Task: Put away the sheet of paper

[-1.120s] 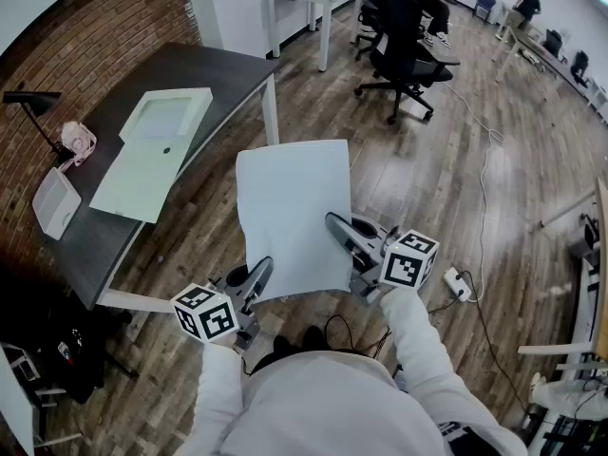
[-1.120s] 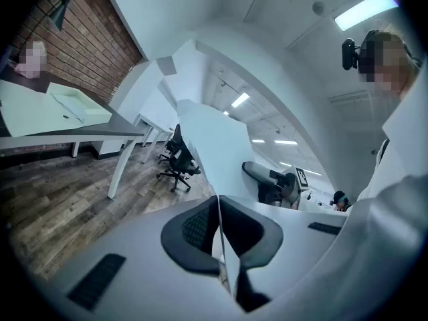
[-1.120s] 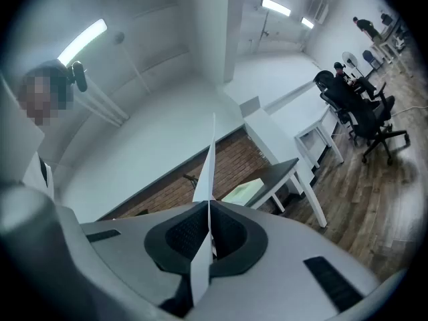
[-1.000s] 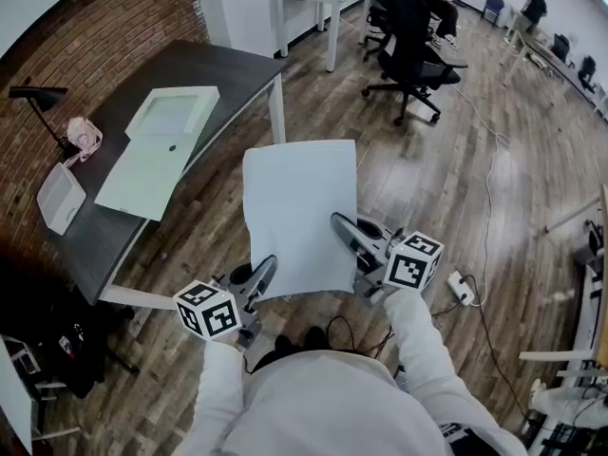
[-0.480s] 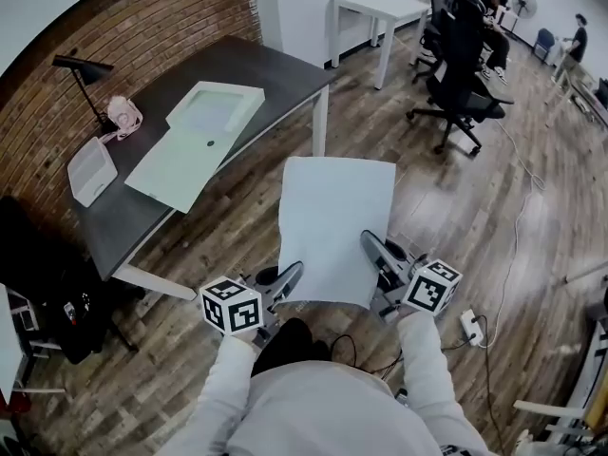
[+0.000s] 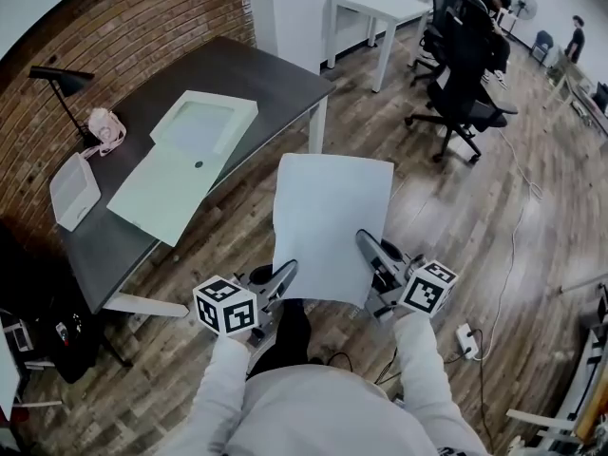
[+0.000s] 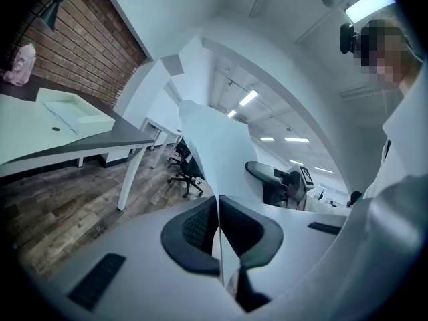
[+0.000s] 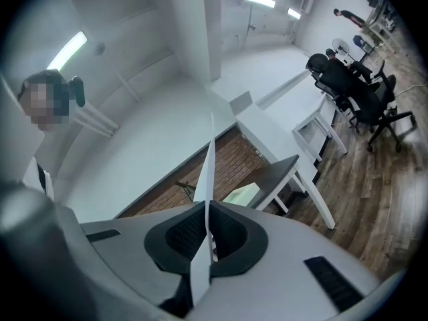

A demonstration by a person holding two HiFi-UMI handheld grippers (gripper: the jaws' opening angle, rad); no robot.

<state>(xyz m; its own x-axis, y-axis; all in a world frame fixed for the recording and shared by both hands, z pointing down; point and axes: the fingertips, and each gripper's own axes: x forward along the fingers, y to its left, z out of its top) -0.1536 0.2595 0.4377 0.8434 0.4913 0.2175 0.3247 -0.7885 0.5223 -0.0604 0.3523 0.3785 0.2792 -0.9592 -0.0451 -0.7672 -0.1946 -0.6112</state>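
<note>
A white sheet of paper [image 6: 328, 221] is held flat in the air over the wooden floor, in front of me. My left gripper [image 6: 285, 275] is shut on its near left corner and my right gripper [image 6: 367, 247] is shut on its near right edge. In the left gripper view the paper [image 7: 212, 146] runs edge-on up from the closed jaws of the left gripper [image 7: 219, 225]. The right gripper view shows the sheet [image 8: 208, 169] as a thin edge pinched in the right gripper [image 8: 205, 234]. An open pale green flat box [image 6: 180, 164] lies on the dark table [image 6: 252, 74] to the left.
On the table's far left stand a black lamp [image 6: 59, 82], a pink object [image 6: 103, 126] and a white device [image 6: 74, 190]. Black office chairs [image 6: 465, 74] and a white desk [image 6: 375, 12] are ahead on the right. A power strip [image 6: 466, 340] lies on the floor.
The view has swung so the dark table and its open box sit nearer and more central. Both grippers keep the same hold on the sheet.
</note>
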